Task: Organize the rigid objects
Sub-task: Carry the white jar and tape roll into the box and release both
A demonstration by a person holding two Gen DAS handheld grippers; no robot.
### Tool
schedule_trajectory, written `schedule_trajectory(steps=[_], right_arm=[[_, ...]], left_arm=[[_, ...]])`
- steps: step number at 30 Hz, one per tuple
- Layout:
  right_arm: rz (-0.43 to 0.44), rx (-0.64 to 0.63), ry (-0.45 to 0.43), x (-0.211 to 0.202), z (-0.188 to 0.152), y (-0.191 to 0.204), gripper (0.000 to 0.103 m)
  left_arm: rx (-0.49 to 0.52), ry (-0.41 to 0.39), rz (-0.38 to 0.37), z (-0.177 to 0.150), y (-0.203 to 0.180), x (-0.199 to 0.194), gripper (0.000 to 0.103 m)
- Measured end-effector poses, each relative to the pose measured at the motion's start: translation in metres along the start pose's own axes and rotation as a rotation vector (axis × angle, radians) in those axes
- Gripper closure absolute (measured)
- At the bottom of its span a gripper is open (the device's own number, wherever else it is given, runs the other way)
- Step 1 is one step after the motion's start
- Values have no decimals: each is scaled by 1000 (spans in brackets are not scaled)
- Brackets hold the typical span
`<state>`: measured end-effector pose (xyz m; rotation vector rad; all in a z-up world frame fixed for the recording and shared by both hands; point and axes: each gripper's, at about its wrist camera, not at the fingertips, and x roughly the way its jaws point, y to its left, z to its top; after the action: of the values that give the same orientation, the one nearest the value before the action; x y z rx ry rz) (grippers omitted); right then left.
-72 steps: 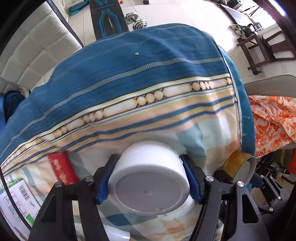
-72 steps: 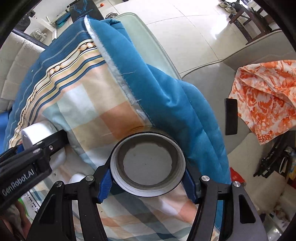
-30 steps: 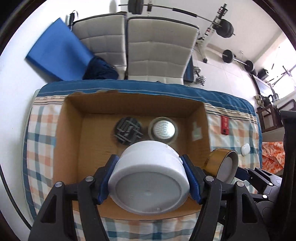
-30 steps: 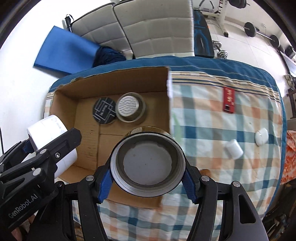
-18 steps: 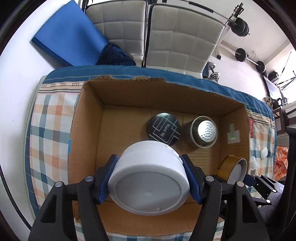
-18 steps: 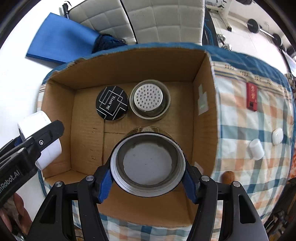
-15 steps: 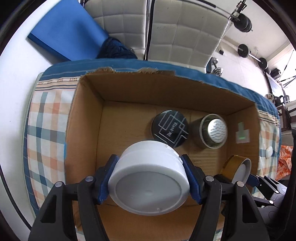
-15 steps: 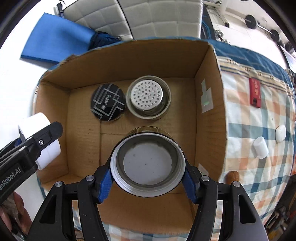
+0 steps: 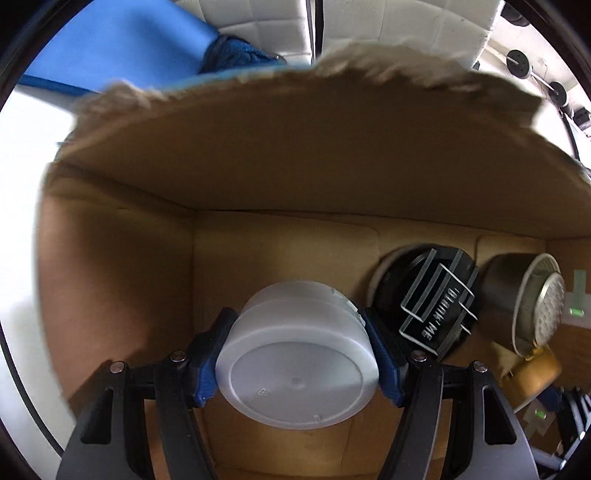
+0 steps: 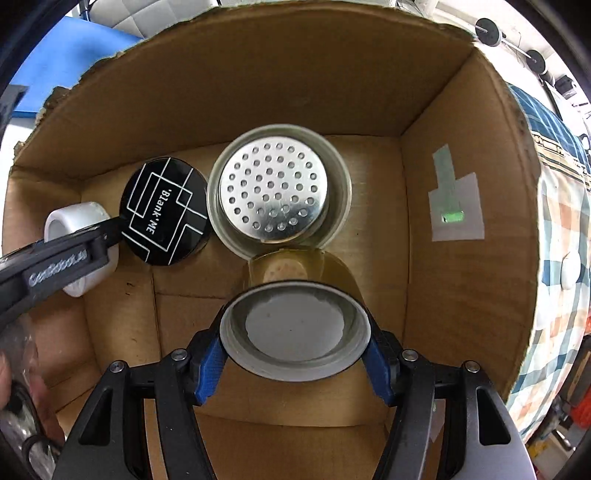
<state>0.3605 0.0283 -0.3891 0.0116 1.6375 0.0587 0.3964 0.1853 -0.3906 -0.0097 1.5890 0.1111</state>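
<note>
My left gripper (image 9: 297, 356) is shut on a white plastic jar (image 9: 295, 358), held low inside the cardboard box (image 9: 295, 155) near its left wall. The jar also shows in the right wrist view (image 10: 79, 221). My right gripper (image 10: 295, 332) is shut on a gold jar with a white rim (image 10: 295, 325), low inside the box (image 10: 461, 155) just in front of a metal tin with a perforated lid (image 10: 273, 192). A black round tin marked "Blank ME" (image 10: 164, 210) lies left of the metal tin; both show in the left wrist view, black tin (image 9: 424, 302) and metal tin (image 9: 524, 299).
The box stands on a checked cloth (image 10: 554, 240) with a small white object (image 10: 570, 269) on it. White padded chairs (image 9: 369, 22) and a blue mat (image 9: 122, 48) lie beyond the box. Bare box floor lies at the front left (image 10: 122, 314).
Both grippers have dropped from above the box down into it, each still holding its jar. The box walls now fill both views.
</note>
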Motion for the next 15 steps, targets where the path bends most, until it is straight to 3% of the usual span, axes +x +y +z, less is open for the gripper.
schedule_trajectory(steps=[15], right_arm=[[27,30,82,30,21,-13,35]], left_arm=[[-60,72,-101,1,18,7,37]])
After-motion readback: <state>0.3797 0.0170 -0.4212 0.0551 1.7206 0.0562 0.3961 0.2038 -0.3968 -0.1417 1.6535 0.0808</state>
